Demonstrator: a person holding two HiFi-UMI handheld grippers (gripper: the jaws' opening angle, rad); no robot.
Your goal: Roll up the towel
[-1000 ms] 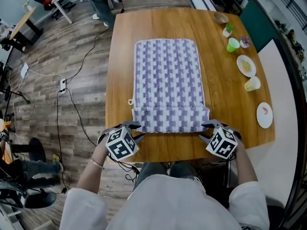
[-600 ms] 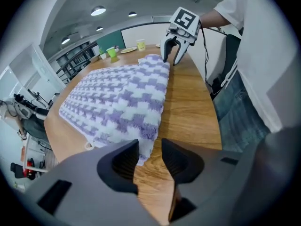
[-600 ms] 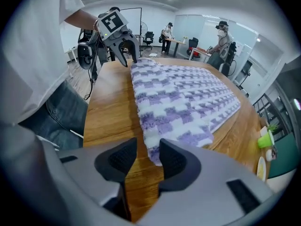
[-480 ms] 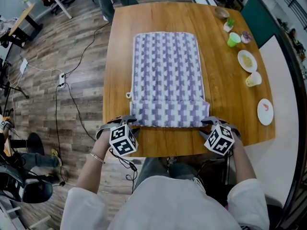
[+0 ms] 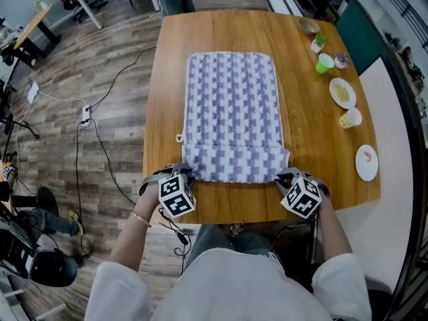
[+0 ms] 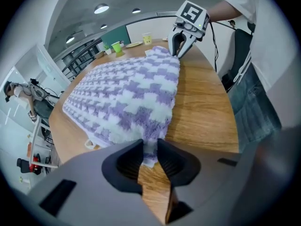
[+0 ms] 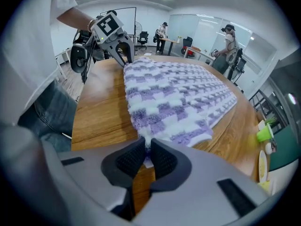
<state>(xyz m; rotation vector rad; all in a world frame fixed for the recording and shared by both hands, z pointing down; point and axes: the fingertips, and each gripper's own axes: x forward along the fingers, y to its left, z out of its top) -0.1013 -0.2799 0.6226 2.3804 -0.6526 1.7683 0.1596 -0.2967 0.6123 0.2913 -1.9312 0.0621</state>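
A purple and white checked towel (image 5: pixel 233 105) lies lengthwise on the wooden table (image 5: pixel 314 152), with its near end turned over into a short thick fold. My left gripper (image 5: pixel 182 173) sits at the fold's near left corner. Its jaws have just been closing and, in the left gripper view, the pads pinch the towel (image 6: pixel 127 93) corner at the left gripper (image 6: pixel 150 153). My right gripper (image 5: pixel 286 176) holds the near right corner. Its jaws have also just been closing, and the right gripper (image 7: pixel 148 154) is shut on the towel (image 7: pixel 174 98) edge. Both point steeply down.
A green cup (image 5: pixel 324 63), a filled plate (image 5: pixel 343 92), a yellow cup (image 5: pixel 351 118), a white plate (image 5: pixel 366 162) and a small bowl (image 5: pixel 308 25) line the table's right side. Cables (image 5: pixel 100 112) run over the floor at left. The table's near edge lies just behind both grippers.
Both grippers have come down and in against the ends of the towel's near fold, and their jaws have narrowed onto its corners. The towel itself lies much as before.
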